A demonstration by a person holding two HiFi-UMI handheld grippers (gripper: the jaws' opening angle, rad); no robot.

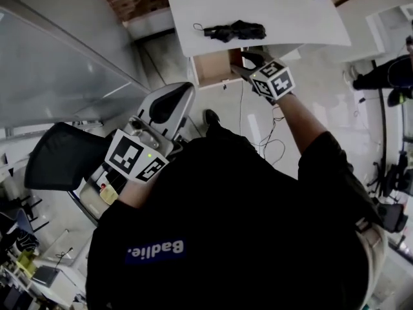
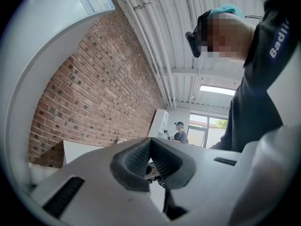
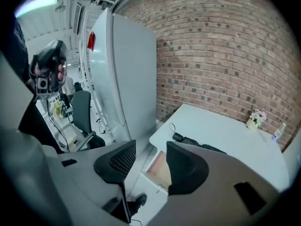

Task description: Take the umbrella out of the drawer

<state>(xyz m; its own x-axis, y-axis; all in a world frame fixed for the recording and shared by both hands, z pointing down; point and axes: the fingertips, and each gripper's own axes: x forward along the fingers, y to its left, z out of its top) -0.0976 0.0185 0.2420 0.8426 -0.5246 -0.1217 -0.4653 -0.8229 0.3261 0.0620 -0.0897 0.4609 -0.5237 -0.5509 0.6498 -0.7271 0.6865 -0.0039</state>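
Looking down now, we have the folded black umbrella [image 1: 233, 30] lying on the white desk [image 1: 277, 5], just back from the front edge and toward the left corner. It is clear of the drawer [image 1: 215, 66], which stands open underneath with its brown floor showing bare. Our right gripper [image 3: 149, 150] is released, jaws well apart with nothing between them. It hangs by the drawer's right end; touching or not, we cannot tell. Our left gripper [image 2: 151, 158] is clenched on nothing, pads together, held near our body beside the office chair [image 1: 61, 157].

What could bite us here? We reckon the umbrella's wrist loop [image 1: 199, 26] is the weak spot. It trails toward the desk's left edge, and a jaw passing over could snag it and drag the umbrella off. The open drawer juts past the front edge too, so a low swing of the right hand could knock its wall, or our legs could bump it.

For room, the desk's middle and back are bare and wide open. A small item sits by the right back corner, too small to name. On our left the chair crowds us, and a cable [image 1: 271, 141] lies on the floor under the right arm.
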